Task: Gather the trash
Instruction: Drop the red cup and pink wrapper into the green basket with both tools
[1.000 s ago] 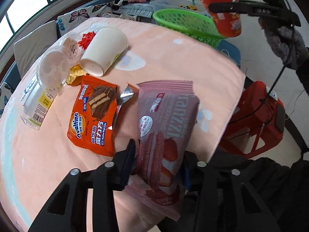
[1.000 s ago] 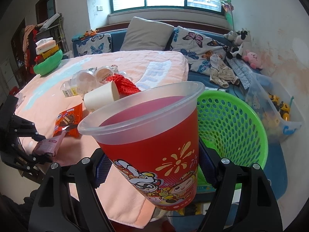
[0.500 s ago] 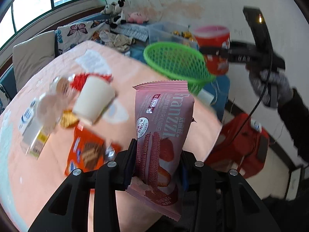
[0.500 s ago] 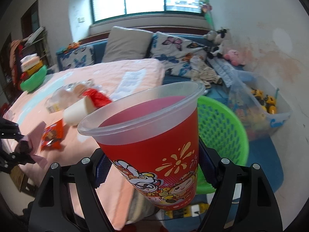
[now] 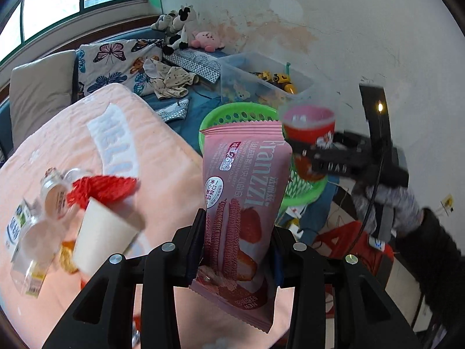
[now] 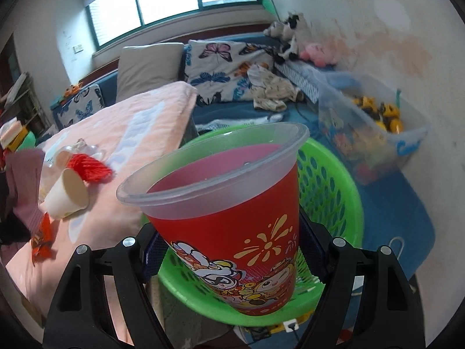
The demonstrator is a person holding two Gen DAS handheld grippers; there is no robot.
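two grippers are both loaded. the left gripper (image 5: 235,250) has its jaws drawn in partway and clamped on the lower part of a pink franzzi wafer packet (image 5: 244,192), which stands upright between the pads, lifted off the peach blanket (image 5: 72,139) and in front of the green basket (image 5: 226,115). the right gripper (image 6: 229,250) has its jaws set wide and pressed on the sides of a red plastic cup (image 6: 232,212) with a clear rim; the cup tilts slightly and hangs over the near part of the green basket, whose inside is mostly hidden behind it. to the left on the blanket lie a tipped white paper cup (image 6: 65,193), a red knitted piece (image 6: 91,167) and some clear plastic tubs (image 5: 55,192). on the far right stands a clear storage bin (image 6: 377,133) holding yellow toys (image 6: 377,113).
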